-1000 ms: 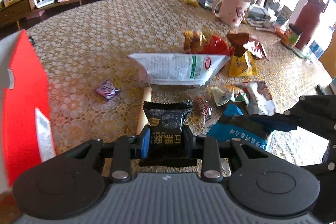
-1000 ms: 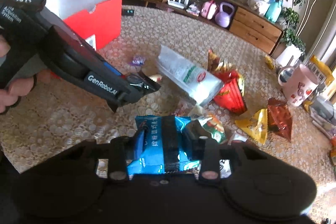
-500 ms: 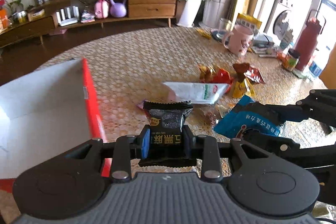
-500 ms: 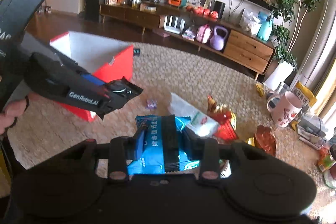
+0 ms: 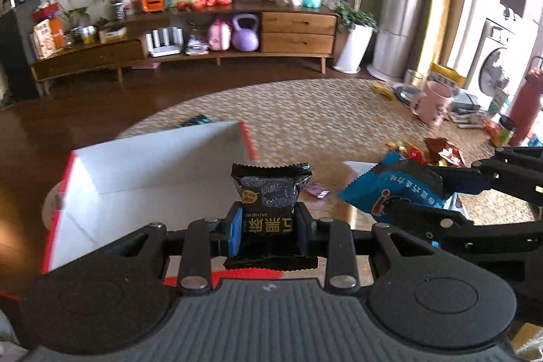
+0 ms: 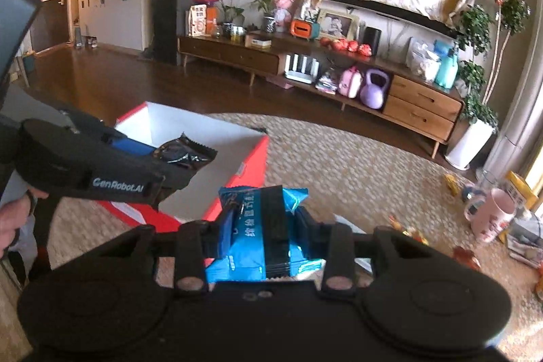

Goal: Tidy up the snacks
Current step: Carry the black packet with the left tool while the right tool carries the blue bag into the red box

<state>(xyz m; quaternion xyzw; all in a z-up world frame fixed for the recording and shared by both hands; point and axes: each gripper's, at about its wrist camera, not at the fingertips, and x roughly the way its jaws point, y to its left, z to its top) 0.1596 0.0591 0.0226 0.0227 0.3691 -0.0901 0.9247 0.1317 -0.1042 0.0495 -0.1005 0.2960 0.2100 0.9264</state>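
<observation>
Gripping a black snack packet (image 5: 271,192) between their pads, the left tongs (image 5: 269,228) hang above the near edge of the red box (image 5: 152,172), which stands open on the bench (image 5: 305,111) with its white inside showing. The packet sticks up out of the narrow gap, its crimped top edge level and its printed end pinched tight. Just to the right, the right tongs (image 6: 259,231) are clamped on a blue snack packet (image 6: 261,226), which is squeezed so that its foil bulges on either side of the pads; it sits in the air beside the box's red corner, not over the opening. A hand (image 6: 13,219) shows at the handle of the left tongs. Farther across the lace-patterned bench, a white bag (image 5: 356,167) and a heap of red and orange snack packets (image 5: 437,151) lie loose, well apart from the box, and a pink mug (image 5: 432,102) stands near the far edge.
</observation>
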